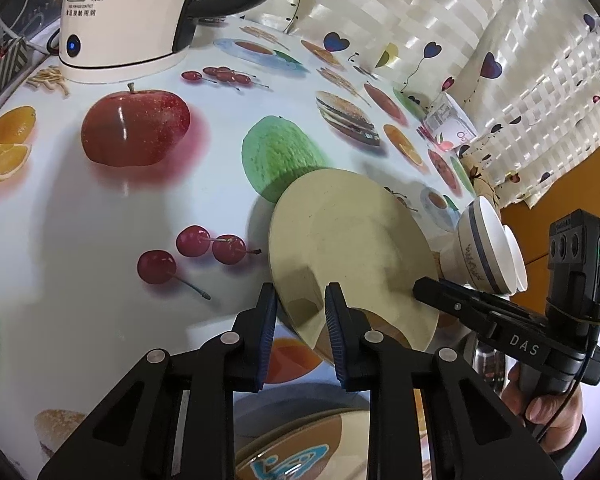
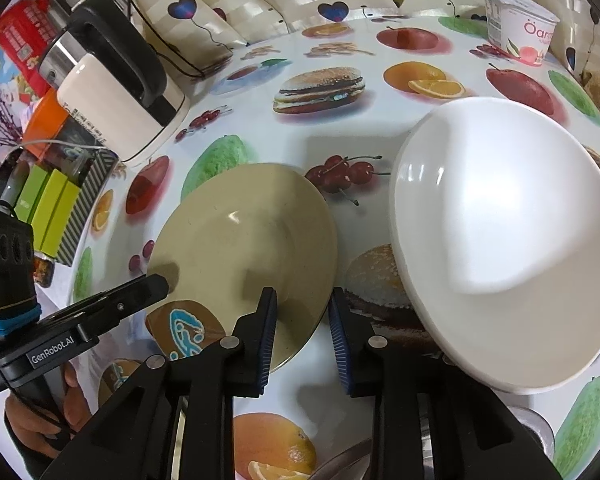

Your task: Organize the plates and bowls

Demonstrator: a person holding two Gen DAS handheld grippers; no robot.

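Observation:
A beige plate (image 1: 352, 248) is held up tilted above the fruit-print tablecloth (image 1: 100, 216). My left gripper (image 1: 300, 320) straddles its near rim with the jaws open and a gap at each pad. My right gripper (image 2: 302, 322) straddles the opposite rim of the same plate (image 2: 244, 240), jaws also apart. A large white bowl (image 2: 504, 240) stands close on the right of the right gripper. A striped white bowl (image 1: 488, 252) shows beyond the plate in the left wrist view. A brown plate with a blue pattern (image 1: 292, 452) lies below the left gripper.
A white electric kettle (image 1: 128, 12) stands at the back left of the table. A yogurt cup (image 2: 516, 24) stands at the far right. Boxes and packets (image 2: 48, 200) crowd the table's left edge. A metal bowl rim (image 2: 340, 464) shows near the front edge.

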